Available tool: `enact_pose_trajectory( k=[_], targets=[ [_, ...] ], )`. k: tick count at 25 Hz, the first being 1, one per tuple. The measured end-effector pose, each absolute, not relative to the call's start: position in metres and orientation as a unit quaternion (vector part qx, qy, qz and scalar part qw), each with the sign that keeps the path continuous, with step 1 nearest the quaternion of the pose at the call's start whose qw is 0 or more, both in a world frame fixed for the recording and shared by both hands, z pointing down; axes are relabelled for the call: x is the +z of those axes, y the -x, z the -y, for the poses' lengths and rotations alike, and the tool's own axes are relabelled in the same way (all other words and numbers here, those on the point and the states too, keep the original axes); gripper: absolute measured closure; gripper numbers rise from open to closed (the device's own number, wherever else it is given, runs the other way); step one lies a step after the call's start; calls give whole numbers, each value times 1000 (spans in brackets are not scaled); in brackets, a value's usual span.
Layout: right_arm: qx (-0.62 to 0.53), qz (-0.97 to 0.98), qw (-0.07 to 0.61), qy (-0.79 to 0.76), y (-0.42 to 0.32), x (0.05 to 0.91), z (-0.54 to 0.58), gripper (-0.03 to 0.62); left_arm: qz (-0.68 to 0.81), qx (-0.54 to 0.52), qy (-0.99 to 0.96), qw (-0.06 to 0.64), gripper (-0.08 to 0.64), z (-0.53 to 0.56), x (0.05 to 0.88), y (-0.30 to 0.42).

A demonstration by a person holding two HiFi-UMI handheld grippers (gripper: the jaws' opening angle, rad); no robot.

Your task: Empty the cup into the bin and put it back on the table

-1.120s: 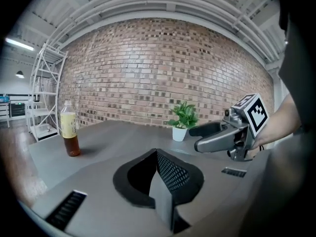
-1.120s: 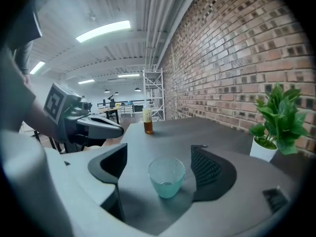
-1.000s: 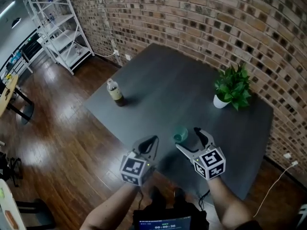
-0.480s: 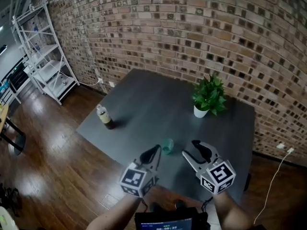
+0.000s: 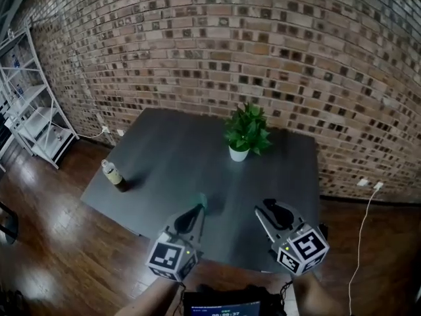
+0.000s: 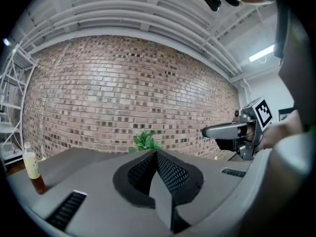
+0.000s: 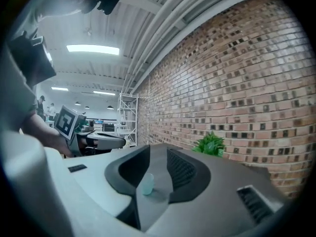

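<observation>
**Hovering both tongs over the near edge of the counter, cup not gripped**

Left tongs (image 5: 196,210): jaws shut, meshed pads meeting at the tip, nothing between them. They point level across the counter (image 5: 171,150) toward the brick wall (image 5: 263,45). In the left gripper view the potted plant (image 6: 144,141) shows just above the tip, and the bottle (image 6: 32,169) stands far to the left.

Right tongs (image 5: 268,209): jaws have just been closing, and a narrow gap remains between the pads. The cup (image 7: 147,183) shows through that gap, but it stands farther out on the counter and clear of both pads. These tongs hold nothing and dip slightly toward the counter.

Cup: pale teal and upright, on the dark grey counter near its front edge. In the head view it sits just past the tip of the left tongs, which partly hide it. The right tongs are well off to its right. Cannot tell what is inside it.

Other things on the counter:
- The potted plant, in a white pot, is toward the back and near the wall.
- The bottle, holding amber liquid, is near the left corner, well apart from the cup.

Surroundings:
- A white shelf rack (image 5: 33,120) stands at far left on the wooden floor (image 5: 46,255).
- A white cable (image 5: 365,222) trails along the floor at right, below the wall.
</observation>
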State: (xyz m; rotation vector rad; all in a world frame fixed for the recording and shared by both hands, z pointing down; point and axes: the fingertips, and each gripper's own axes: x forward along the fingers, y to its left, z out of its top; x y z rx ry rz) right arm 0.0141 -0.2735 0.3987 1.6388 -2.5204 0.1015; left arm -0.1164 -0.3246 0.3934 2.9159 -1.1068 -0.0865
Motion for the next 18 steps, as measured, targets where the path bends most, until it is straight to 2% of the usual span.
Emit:
enact_pose_trajectory(
  k=[2,7,9,11,18],
  targets=[
    [36,827,62,-557,-33,394,261,541,354,-24,-935,10,557,316,390,110],
    [33,812,68,-579,-79,376,226,541,343,-26,-938,47,557,293,386,80],
    [33,804,65,-590,-95,370,214,543,334,-27,-941,47,557,285,382,65],
    [34,798,63,-598,-110,366,201,588,327,-28,-943,49,557,275,378,49],
    [44,781,48,-621,-148,366,166,589,295,-37,-953,59,557,243,367,8]
  ],
)
